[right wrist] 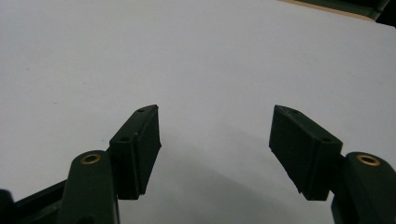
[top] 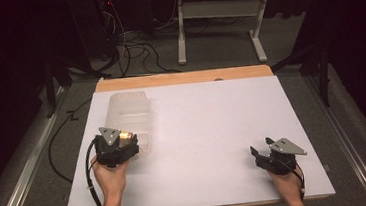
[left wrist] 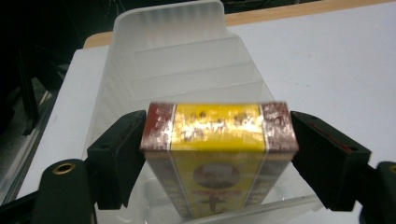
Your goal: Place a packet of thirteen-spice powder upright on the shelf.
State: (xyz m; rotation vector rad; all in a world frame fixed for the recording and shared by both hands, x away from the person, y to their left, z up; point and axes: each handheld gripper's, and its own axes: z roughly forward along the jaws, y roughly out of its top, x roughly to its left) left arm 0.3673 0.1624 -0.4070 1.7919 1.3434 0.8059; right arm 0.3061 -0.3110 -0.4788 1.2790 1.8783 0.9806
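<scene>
White table (top: 215,145), dark room, cables on floor. One clear bin (top: 131,115). One box (left wrist: 218,140) clamped in left gripper (left wrist: 218,144). Right gripper (right wrist: 215,149) spread wide, holding nothing.

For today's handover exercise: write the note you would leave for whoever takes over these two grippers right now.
Left gripper: shut on the yellow and red box, held at the near end of the clear plastic organizer.
Right gripper: open, holding nothing, over the bare white table at its near right.
Done: box picked up and brought to the organizer.
Left: probably lower the box into a compartment and release; it is not yet let go.
</scene>
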